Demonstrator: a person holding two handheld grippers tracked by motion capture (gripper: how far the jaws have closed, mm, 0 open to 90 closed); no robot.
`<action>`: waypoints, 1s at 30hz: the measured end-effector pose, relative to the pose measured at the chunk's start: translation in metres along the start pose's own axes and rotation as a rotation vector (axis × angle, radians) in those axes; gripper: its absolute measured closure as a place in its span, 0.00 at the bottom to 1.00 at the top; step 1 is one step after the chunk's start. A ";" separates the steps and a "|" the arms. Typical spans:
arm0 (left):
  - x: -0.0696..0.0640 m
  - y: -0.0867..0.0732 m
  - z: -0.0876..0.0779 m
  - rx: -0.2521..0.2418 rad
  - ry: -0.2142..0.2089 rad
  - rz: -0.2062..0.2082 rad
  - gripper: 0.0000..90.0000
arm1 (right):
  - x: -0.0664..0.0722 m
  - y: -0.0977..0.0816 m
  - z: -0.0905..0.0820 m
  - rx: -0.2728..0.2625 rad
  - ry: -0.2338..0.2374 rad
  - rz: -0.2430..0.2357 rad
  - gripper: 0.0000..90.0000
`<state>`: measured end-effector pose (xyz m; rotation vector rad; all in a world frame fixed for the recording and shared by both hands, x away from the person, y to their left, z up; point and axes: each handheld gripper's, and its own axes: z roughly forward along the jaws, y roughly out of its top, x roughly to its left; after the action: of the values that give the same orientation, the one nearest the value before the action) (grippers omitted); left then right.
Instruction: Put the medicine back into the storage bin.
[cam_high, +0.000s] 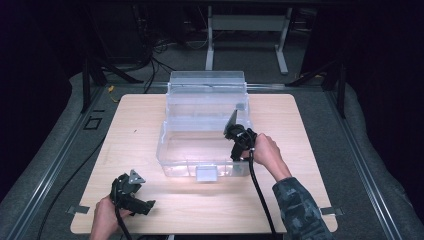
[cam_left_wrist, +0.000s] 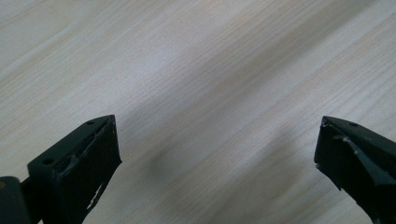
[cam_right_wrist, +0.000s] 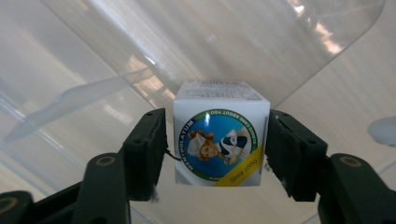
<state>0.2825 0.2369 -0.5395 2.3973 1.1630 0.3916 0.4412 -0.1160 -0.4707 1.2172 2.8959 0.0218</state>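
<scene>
**Right tongs bracket a small box inside the clear bin**

The right tongs (cam_right_wrist: 217, 144) reach into the clear plastic bin (cam_high: 172, 150) from its 3 o'clock side. Between the jaws sits one small white box (cam_right_wrist: 219, 140) with a round blue and green label and a yellow stripe. The jaws stand at a middling width, one on each side of the box. The right jaw lies just against the box's side; a thin gap shows between the left jaw and the box, so the pads do not clamp it. The box sits inside the bin, near its 3 o'clock wall, with the see-through floor and walls around it.

The left tongs (cam_high: 137, 200) rest at about 7 o'clock on the worktop (cam_high: 300, 150), well apart from the bin. Their jaws are spread wide, with bare wood between them and nothing held.

Count: two tongs, one in each hand; one bin, with its lid standing up at 12 o'clock; one small box; one worktop.
</scene>
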 end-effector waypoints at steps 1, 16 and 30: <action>0.000 0.000 0.000 0.000 0.000 0.004 0.00 | 0.000 -0.001 -0.001 -0.016 0.005 -0.003 0.42; 0.002 0.002 -0.002 0.000 -0.006 -0.006 0.00 | -0.003 -0.023 -0.029 -0.289 0.031 0.008 0.25; 0.015 0.015 -0.027 -0.067 -0.031 -0.015 0.02 | 0.002 -0.080 -0.052 -0.583 0.054 -0.006 0.21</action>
<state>0.2898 0.2477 -0.5081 2.3274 1.1354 0.3815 0.3821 -0.1709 -0.4197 1.0968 2.6260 0.8399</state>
